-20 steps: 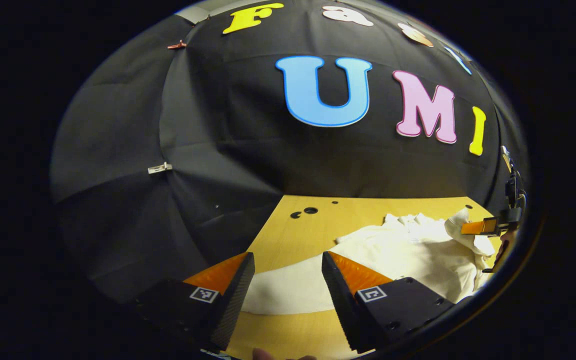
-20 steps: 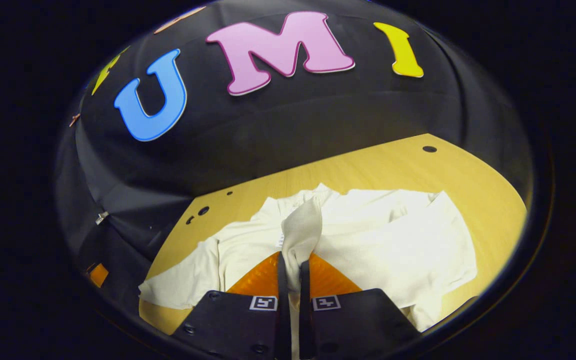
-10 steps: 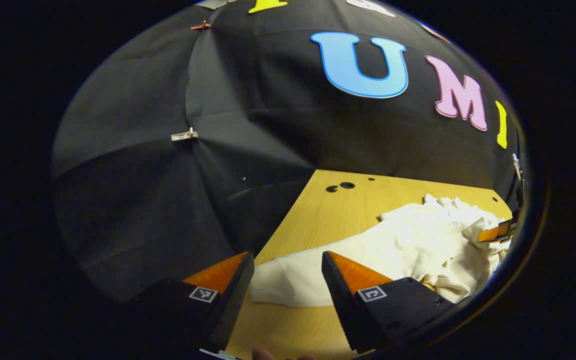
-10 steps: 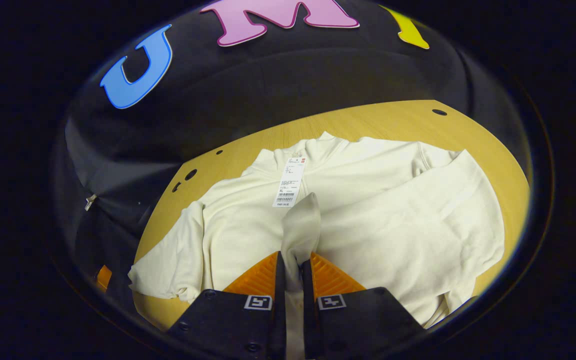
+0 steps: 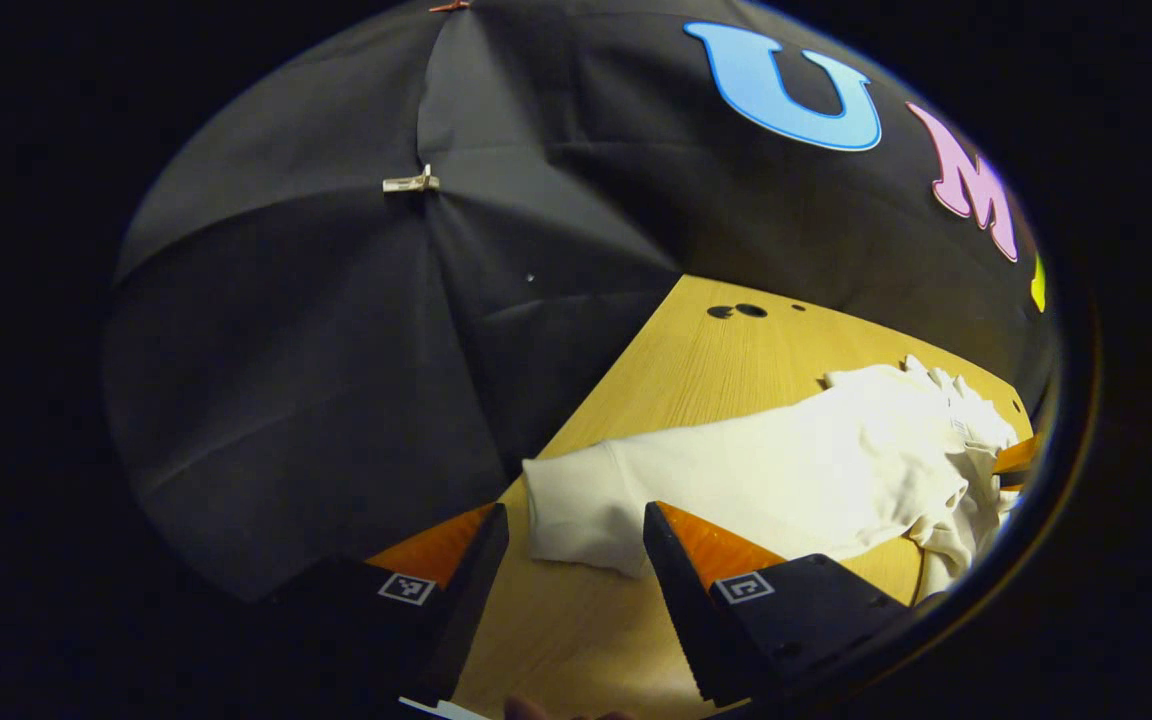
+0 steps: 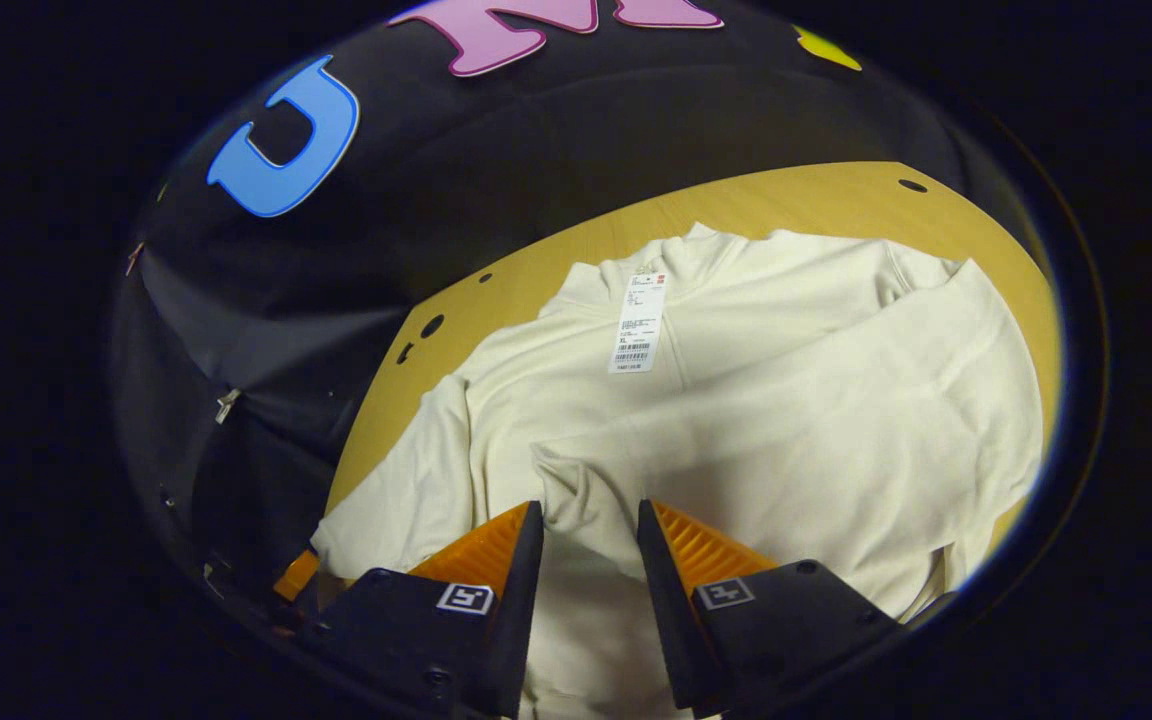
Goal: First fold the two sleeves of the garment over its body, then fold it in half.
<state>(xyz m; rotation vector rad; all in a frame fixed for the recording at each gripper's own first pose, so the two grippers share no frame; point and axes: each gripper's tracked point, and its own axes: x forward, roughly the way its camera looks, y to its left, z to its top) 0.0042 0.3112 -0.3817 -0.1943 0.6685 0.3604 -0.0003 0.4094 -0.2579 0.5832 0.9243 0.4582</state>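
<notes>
While both hand-held grippers gape empty, right [image 6: 588, 525] straddles a sleeve [image 6: 786, 420] on the garment [image 6: 556, 400]; left [image 5: 576, 530] hovers by the cuff [image 5: 576, 510].

My left gripper [image 5: 568, 530] low and near, jaws spread wide with nothing between the pads, my right gripper [image 6: 588, 525] angled downward, fingers parted and gripping nothing, its fingertip also glimpsed at far right from the left gripper view

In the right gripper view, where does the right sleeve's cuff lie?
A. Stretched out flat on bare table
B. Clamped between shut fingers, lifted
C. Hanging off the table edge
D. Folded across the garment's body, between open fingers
D: the right sleeve lies across the garment, its cuff between the open right gripper.
</notes>
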